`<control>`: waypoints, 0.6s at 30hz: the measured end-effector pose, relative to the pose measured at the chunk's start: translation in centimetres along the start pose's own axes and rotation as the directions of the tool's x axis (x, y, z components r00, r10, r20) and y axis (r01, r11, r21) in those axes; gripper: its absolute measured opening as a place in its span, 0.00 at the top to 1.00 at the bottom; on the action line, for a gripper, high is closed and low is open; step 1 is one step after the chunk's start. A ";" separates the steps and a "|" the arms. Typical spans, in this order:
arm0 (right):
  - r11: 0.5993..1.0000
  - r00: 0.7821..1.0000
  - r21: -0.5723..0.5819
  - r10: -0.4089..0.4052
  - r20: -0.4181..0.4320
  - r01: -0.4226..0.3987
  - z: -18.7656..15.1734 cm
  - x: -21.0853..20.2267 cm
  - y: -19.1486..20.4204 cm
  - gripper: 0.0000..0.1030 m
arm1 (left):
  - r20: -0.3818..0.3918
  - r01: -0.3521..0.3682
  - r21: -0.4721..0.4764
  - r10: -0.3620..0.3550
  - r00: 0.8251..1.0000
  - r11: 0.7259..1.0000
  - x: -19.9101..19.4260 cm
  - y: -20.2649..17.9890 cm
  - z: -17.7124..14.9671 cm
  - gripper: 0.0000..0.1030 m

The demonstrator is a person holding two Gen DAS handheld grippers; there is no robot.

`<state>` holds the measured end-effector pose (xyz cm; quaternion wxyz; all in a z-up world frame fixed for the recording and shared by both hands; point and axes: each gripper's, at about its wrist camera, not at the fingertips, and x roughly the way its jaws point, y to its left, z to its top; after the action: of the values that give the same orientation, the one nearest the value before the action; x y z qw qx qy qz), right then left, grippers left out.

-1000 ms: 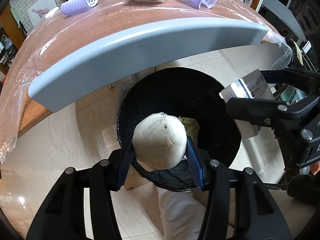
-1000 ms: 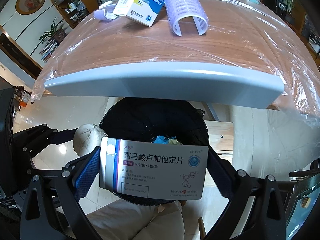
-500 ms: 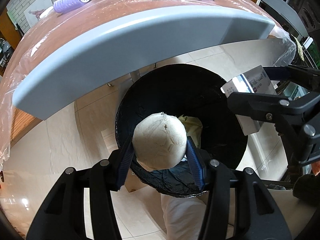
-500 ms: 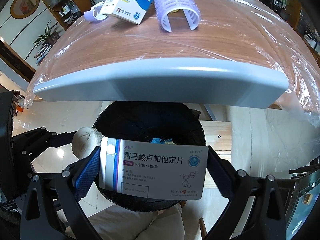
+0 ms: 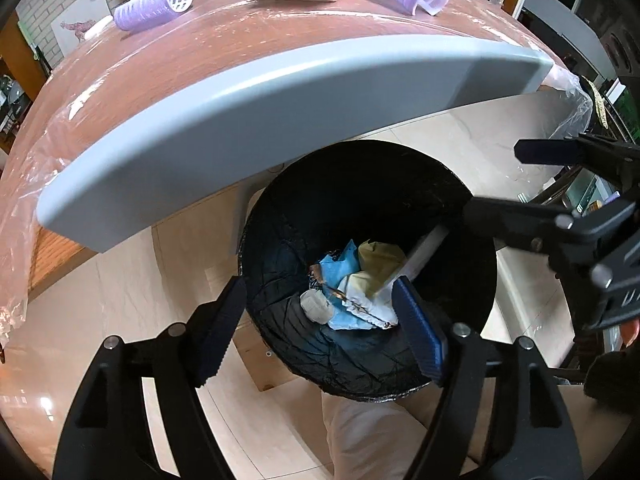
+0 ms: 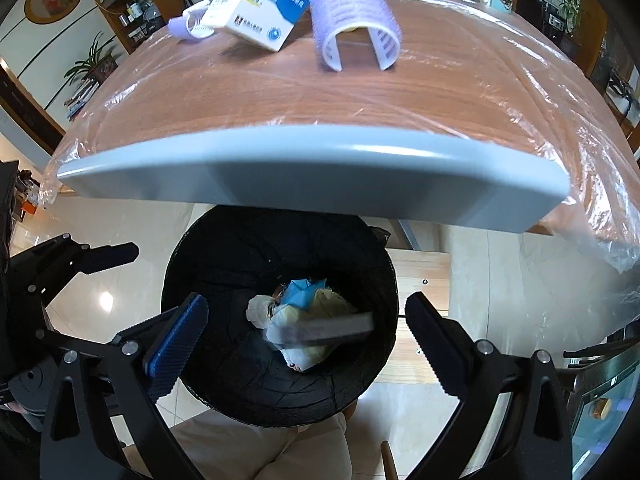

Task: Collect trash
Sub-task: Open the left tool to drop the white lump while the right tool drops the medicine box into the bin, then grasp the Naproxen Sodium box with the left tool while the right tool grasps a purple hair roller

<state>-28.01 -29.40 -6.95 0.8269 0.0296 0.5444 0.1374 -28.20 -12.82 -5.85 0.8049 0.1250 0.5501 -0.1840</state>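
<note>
A: Black plastic lines the round trash bin (image 5: 280,248), which sits on the floor under the grey table edge (image 5: 280,92). The left gripper (image 5: 320,316) hangs over its rim with its jaws opening and nothing between them.

B: And the right gripper (image 6: 306,332)?

A: Released as well; its blue pads stand wide apart over the bin with nothing pressed between them. A streaked white medicine box (image 6: 328,326) is inside the bin mouth at about 5 o'clock in the right wrist view, too blurred to read its print. From the left wrist view the same box shows as a pale slanted strip at 3 o'clock of the bin, its lower end cut off by the left gripper's blue pad.

B: What lies at the bottom?

A: A crumpled white paper ball (image 5: 316,306), blue scraps (image 5: 340,268) and yellowish paper (image 5: 380,256), heaped together; what is beneath them is hidden.

B: On the table?

A: A clear plastic sheet covers the brown wood top (image 6: 360,92). At 12 o'clock stand a lilac hair roller (image 6: 352,12), a white and blue medicine carton (image 6: 264,4) leaning beside it and partly cut off by the frame, and a second lilac roller (image 5: 154,10) towards 11 o'clock. A person's pale trouser leg (image 6: 260,448) shows at 6 o'clock.
</note>
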 end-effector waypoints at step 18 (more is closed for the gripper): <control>0.995 0.939 -0.064 -0.053 0.340 0.080 4.7 -9.7 -0.2 0.04 | 0.334 0.014 -0.055 0.005 0.943 0.998 -10.4 3.3 3.5 0.05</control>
<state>-27.26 -31.64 3.62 0.9127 0.0024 0.3896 0.1232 -27.24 -9.62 5.12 0.8894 0.0679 0.4110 -0.1885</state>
